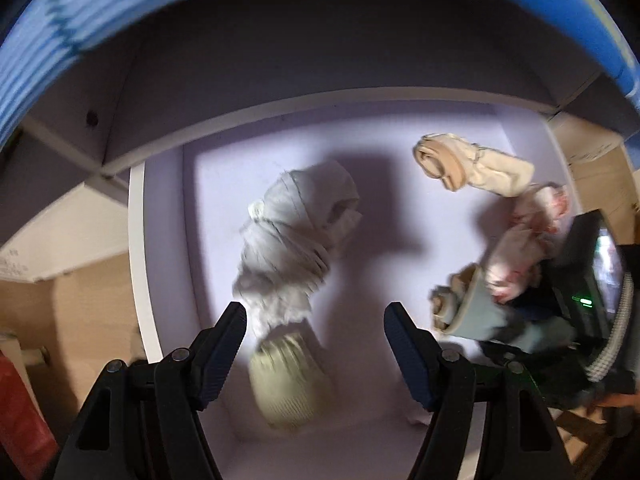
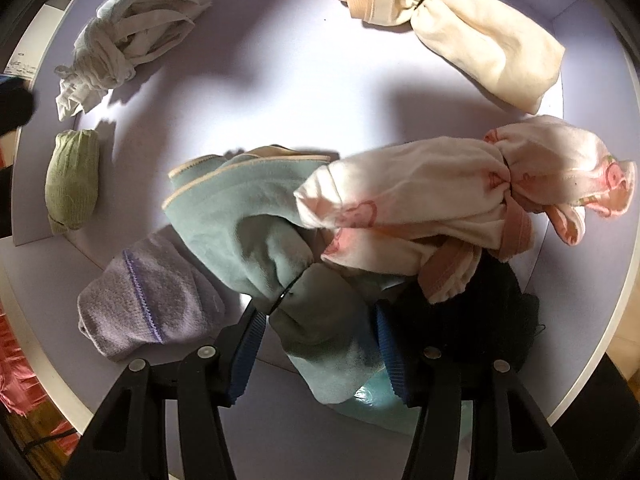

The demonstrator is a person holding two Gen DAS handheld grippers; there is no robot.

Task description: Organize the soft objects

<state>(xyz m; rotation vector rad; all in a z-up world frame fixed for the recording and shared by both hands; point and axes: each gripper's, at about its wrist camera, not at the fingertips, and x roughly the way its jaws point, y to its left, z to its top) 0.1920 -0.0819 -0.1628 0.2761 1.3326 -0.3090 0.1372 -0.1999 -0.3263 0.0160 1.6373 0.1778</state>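
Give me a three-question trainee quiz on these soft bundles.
1. True or false: the cream bundle touches the grey knotted bundle.
2. Which lies between the fingers of the right gripper? A teal bundle; B cream bundle; C grey knotted bundle.
3. What colour is the knit sock beside the teal bundle?
Key: 1 false; 2 A; 3 lilac.
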